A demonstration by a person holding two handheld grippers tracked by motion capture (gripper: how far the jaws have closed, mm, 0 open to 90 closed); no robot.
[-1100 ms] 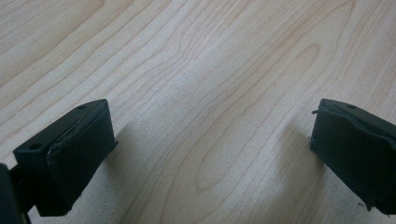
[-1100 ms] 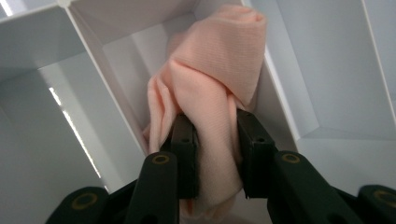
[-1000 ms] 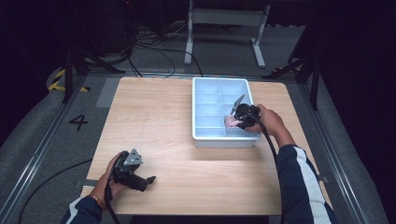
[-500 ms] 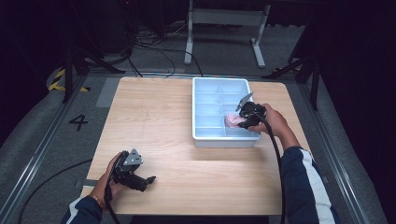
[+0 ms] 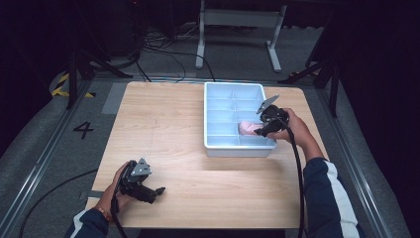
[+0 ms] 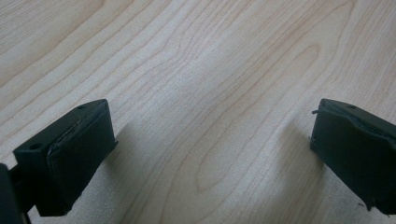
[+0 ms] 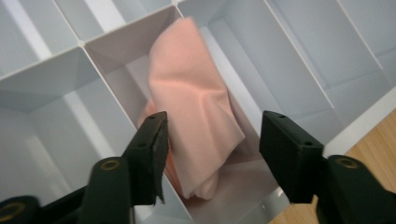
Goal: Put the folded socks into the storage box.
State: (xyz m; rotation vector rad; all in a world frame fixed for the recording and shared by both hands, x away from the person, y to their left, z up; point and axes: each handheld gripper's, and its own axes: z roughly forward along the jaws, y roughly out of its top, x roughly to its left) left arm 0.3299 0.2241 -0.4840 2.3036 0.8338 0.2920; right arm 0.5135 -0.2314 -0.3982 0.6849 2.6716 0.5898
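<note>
A pale wooden bench (image 5: pixel 198 144) with visible grain fills the middle of the high view, standing on a grey carpeted floor (image 5: pixel 44 139). A number 4 (image 5: pixel 83 130) is marked on the floor at the left of the frame, with yellow-and-black tape (image 5: pixel 62 84) farther up. Metal rails (image 5: pixel 34 163) run along both sides of the bench. The room behind is dark; cables (image 5: pixel 163 42) lie on the floor at the top, next to a grey metal frame (image 5: pixel 237 29).

A light blue tray (image 5: pixel 233 106) with dividers sits on the right half of the bench. A pink cloth (image 5: pixel 247 128) lies crumpled in one of its compartments near the tray's lower right corner. In the right gripper view the cloth (image 7: pixel 196 126) stands bunched up between the white divider walls, just ahead of the jaws.

The right claw (image 5: pixel 262 130) is at the tray's right edge, over that compartment. In its own view the right claw (image 7: pixel 212 149) is spread, with the cloth between the jaws; whether either jaw touches the cloth I cannot tell.

The left claw (image 5: pixel 157 192) rests low at the lower left of the bench, well apart from the tray. In its own view the left claw (image 6: pixel 210 154) is spread wide over bare wood, holding nothing.
</note>
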